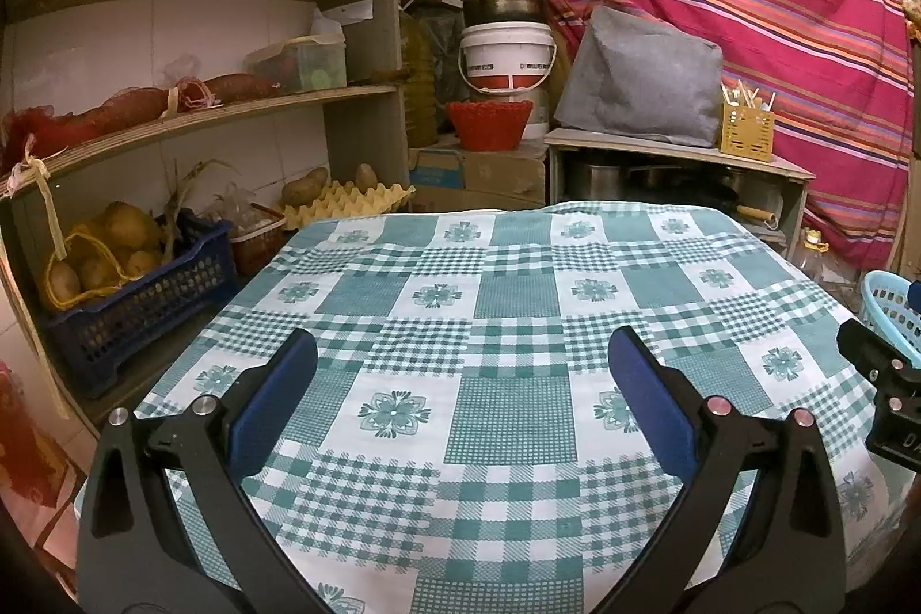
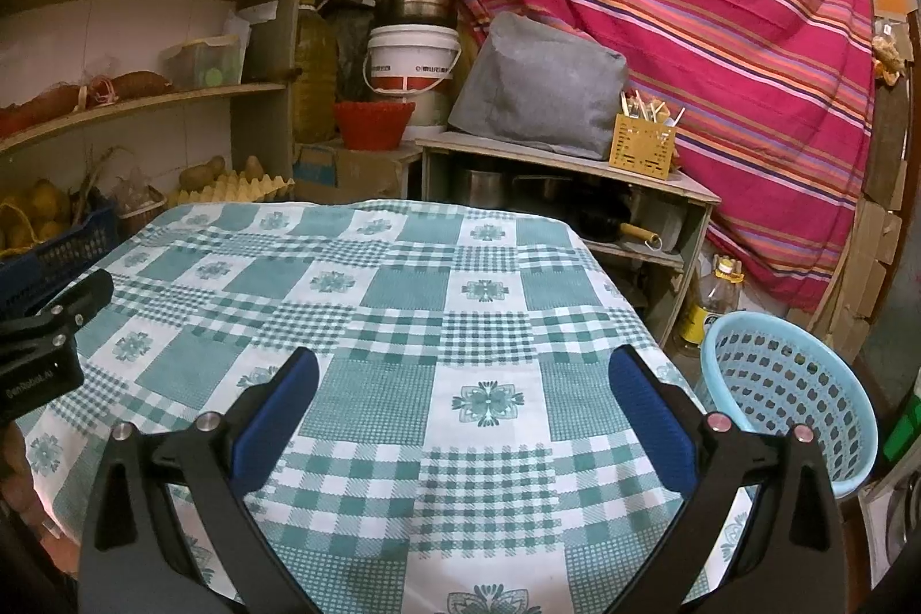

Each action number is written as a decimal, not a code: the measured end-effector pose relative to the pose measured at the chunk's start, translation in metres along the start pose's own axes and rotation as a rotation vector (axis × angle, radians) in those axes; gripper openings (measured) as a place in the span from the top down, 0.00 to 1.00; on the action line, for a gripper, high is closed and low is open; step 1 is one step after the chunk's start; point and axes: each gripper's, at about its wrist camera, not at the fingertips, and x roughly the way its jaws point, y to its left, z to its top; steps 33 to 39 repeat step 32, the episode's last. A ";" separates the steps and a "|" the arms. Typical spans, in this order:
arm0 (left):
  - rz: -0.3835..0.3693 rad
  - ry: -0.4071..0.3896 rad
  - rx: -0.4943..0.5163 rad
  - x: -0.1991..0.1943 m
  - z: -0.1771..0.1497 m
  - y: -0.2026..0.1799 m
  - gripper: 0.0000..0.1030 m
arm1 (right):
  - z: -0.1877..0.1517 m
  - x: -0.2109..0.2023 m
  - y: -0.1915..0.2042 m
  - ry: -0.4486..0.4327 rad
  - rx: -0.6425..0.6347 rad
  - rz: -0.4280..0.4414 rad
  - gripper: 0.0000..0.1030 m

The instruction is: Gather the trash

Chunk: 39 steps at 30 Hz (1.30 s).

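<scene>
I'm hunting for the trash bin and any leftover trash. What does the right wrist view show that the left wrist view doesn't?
Only the right wrist view shows the whole light blue basket beside the table, empty as far as visible, and an oil bottle behind it. Only the left shows the full blue potato crate. Both show the checked tablecloth with no trash visible, and both grippers open: left gripper, right gripper.
</scene>
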 end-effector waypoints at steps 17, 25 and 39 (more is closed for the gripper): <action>0.003 0.000 0.001 -0.001 0.001 0.002 0.05 | 0.001 0.000 -0.003 -0.003 0.002 -0.003 0.04; -0.005 -0.005 0.001 -0.003 0.005 0.002 0.05 | 0.001 0.000 -0.004 -0.002 0.004 -0.004 0.04; -0.015 -0.011 0.005 -0.004 0.008 0.001 0.05 | 0.001 0.000 -0.003 -0.002 0.004 -0.005 0.04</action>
